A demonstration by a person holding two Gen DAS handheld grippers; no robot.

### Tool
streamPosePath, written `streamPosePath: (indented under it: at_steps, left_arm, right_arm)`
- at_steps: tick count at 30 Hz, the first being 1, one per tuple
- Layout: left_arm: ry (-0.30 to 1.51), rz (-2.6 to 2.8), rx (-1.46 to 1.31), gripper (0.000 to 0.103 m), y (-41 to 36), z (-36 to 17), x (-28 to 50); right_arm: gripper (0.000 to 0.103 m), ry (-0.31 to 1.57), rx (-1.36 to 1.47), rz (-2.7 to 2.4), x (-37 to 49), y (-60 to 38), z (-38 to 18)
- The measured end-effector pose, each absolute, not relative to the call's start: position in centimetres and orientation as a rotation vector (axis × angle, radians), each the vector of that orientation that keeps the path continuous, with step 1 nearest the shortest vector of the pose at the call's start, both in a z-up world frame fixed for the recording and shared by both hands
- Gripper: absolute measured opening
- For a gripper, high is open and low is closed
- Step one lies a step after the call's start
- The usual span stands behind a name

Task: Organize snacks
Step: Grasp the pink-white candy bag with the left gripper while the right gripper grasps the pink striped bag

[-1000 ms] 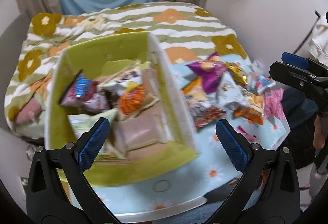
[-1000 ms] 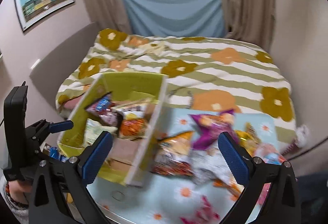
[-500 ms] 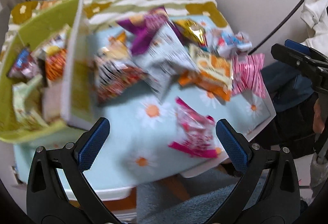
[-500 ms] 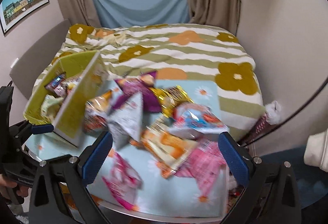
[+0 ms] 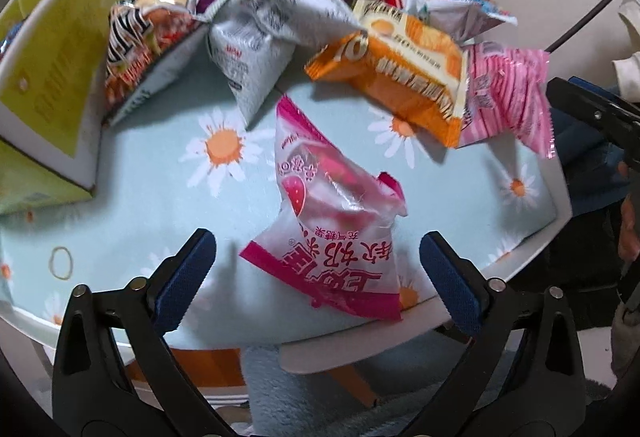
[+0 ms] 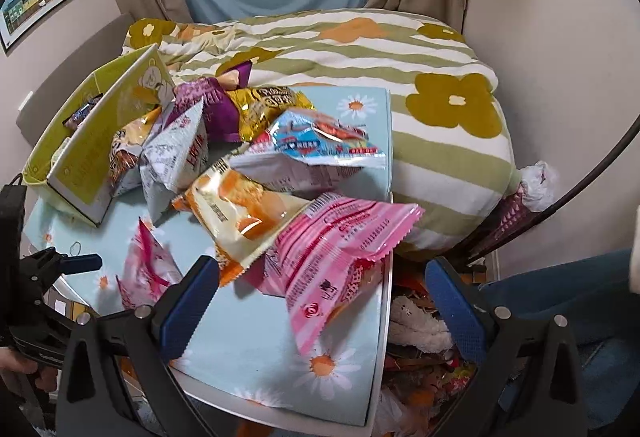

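Note:
Snack packets lie scattered on a small table (image 5: 132,205) with a daisy-print cloth. My left gripper (image 5: 318,273) is open, its blue pads either side of a pink-and-white strawberry packet (image 5: 332,221) lying flat near the front edge. My right gripper (image 6: 322,301) is open just in front of a pink striped packet (image 6: 332,257) at the table's near right corner. An orange packet (image 6: 240,205) lies partly on the striped one. A yellow-green box (image 6: 96,141) holding snacks stands at the table's left.
White (image 5: 264,37), purple (image 6: 208,97), gold (image 6: 272,105) and light-blue (image 6: 324,141) packets crowd the table's far half. A bed (image 6: 400,69) with a flowered quilt lies beyond. Clutter fills the floor (image 6: 416,349) right of the table. A rubber band (image 5: 60,263) lies front left.
Both grippers have swung right, away from the yellow-green box, and come down close to the loose packets. The left now frames the strawberry packet, the right faces the pink striped one.

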State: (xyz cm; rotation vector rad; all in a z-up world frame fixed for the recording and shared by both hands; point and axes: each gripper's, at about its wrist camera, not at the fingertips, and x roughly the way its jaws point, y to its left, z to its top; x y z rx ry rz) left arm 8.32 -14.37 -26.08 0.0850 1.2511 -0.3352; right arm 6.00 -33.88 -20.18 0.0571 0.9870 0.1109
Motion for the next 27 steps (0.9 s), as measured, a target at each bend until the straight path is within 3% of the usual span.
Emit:
streamPosePath:
  at_steps: [4,9,12,15,19,27]
  left_arm:
    - [1.249,-0.313,0.090,0.097,-14.5,-27.0,8.3]
    - [1.257,-0.310,0.089,0.082,-14.7,-27.9,8.4]
    - [1.245,-0.316,0.109,0.067,-15.2,-28.1,8.2]
    - [1.245,-0.317,0.105,0.060,-15.6,-28.3,8.1]
    - [1.237,-0.322,0.130,0.056,-16.7,-28.3,8.6]
    - [1.238,-0.351,0.159,0.056,-18.3,-28.2,10.6]
  right_arm:
    - [0.103,0.974,0.054,0.120,6.0,-33.7,-20.6]
    - [0.102,0.965,0.058,0.134,6.0,-33.1,-21.0]
    - [0.102,0.973,0.074,0.142,6.2,-33.0,-21.4]
    - [0.097,0.984,0.077,0.145,6.5,-33.0,-21.8]
    - [0.088,0.999,0.078,0.144,6.8,-32.9,-22.4]
    - [0.083,1.023,0.107,0.132,8.1,-33.0,-23.7]
